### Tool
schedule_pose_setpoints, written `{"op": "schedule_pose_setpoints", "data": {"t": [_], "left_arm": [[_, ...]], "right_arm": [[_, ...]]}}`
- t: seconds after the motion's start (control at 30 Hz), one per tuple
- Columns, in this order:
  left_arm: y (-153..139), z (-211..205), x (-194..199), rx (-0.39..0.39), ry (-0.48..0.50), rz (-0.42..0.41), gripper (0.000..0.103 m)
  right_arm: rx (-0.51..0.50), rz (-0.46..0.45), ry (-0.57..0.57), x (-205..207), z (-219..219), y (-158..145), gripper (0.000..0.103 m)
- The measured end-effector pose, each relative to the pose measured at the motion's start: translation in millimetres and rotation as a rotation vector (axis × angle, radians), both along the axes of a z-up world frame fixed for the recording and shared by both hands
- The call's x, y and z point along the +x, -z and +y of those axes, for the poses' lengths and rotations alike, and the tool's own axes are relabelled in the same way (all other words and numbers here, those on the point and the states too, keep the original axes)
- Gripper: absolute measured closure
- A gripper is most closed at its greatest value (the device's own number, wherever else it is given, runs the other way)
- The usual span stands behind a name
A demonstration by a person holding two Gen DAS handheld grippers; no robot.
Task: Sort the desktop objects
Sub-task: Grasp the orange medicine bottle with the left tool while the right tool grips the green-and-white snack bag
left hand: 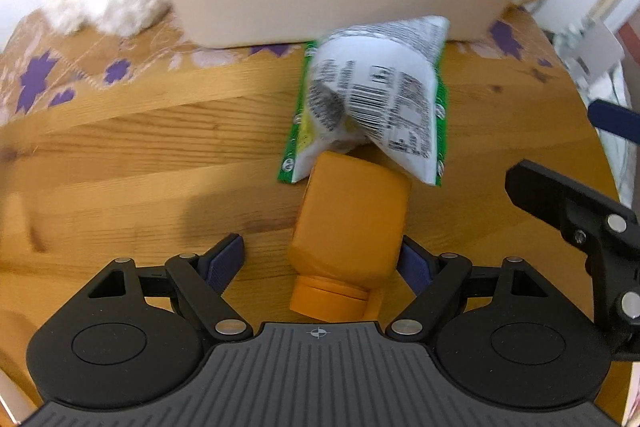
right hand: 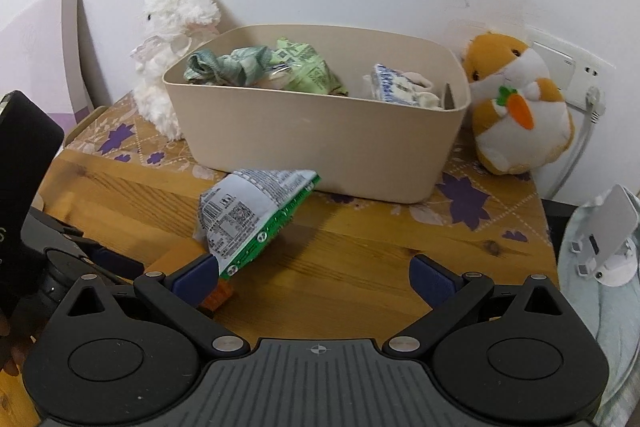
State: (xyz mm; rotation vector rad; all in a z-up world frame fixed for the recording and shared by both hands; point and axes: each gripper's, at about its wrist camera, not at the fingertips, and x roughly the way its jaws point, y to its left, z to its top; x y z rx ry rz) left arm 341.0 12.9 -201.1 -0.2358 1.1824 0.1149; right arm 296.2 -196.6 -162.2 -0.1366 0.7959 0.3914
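On the wooden table (right hand: 360,247), against the white wall, a beige bin (right hand: 320,143) stands on a patterned mat with purple flowers (right hand: 460,195); inside it lie crumpled green wrappers (right hand: 304,67) and a blue-and-white packet (right hand: 394,83). A white plush animal (right hand: 172,43) sits at the bin's left end and an orange-and-white plush hamster (right hand: 516,99) holding a carrot sits at its right end. In front of the bin, a white-and-green snack bag (left hand: 376,107) lies on the bare wood, its far tip close to the bin's wall and its near edge draped over the bottom of an orange bottle (left hand: 352,227). The bottle lies on its side with its cap (left hand: 328,297) pointing toward the left hand-held gripper (left hand: 320,259), whose fingers stand apart on either side of the bottle's shoulder, the right pad close against it. The right hand-held gripper (right hand: 316,277) hangs above the table with its fingers spread wide and nothing between them, its left fingertip (right hand: 196,277) just in front of the snack bag's near corner.
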Motion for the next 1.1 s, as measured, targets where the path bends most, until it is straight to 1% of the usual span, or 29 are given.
{"op": "schedule_pose_setpoints", "data": {"t": [0.2, 0.37, 0.47, 0.57, 0.63, 0.73, 0.87, 0.93, 1.0, 1.03, 1.07, 1.1], "left_arm": [[2, 15, -9, 0.063, -0.022, 0.009, 0.020], [4, 41, -18, 0.091, -0.083, 0.019, 0.020], [4, 52, -21, 0.092, -0.091, 0.019, 0.020], [4, 59, -20, 0.093, -0.104, 0.023, 0.020], [5, 65, -18, 0.091, -0.120, 0.026, 0.020], [6, 72, -17, 0.091, -0.129, 0.025, 0.020], [6, 80, -16, 0.095, -0.123, 0.023, 0.020], [6, 85, -17, 0.093, -0.124, 0.018, 0.022], [5, 88, -18, 0.096, -0.116, 0.010, 0.026], [4, 89, -18, 0.097, -0.113, 0.007, 0.028], [4, 90, -19, 0.097, -0.111, 0.004, 0.032], [3, 91, -19, 0.098, -0.110, 0.001, 0.037]], "right_arm": [[0.030, 0.008, -0.010, 10, 13, 3, 0.000], [0.079, 0.030, -0.004, 19, 27, 5, 0.000], [0.097, 0.043, 0.003, 25, 38, 8, 0.000], [0.089, 0.056, 0.018, 32, 50, 13, 0.000], [0.082, 0.071, 0.049, 38, 56, 18, 0.000], [0.103, 0.089, 0.093, 47, 63, 22, 0.000], [0.060, 0.112, 0.121, 56, 76, 31, 0.000], [0.045, 0.125, 0.126, 60, 80, 36, 0.000], [0.035, 0.134, 0.136, 62, 82, 41, 0.000], [0.037, 0.134, 0.140, 62, 82, 42, 0.004], [0.042, 0.134, 0.141, 62, 82, 43, 0.009], [0.046, 0.143, 0.137, 63, 81, 45, 0.010]]}}
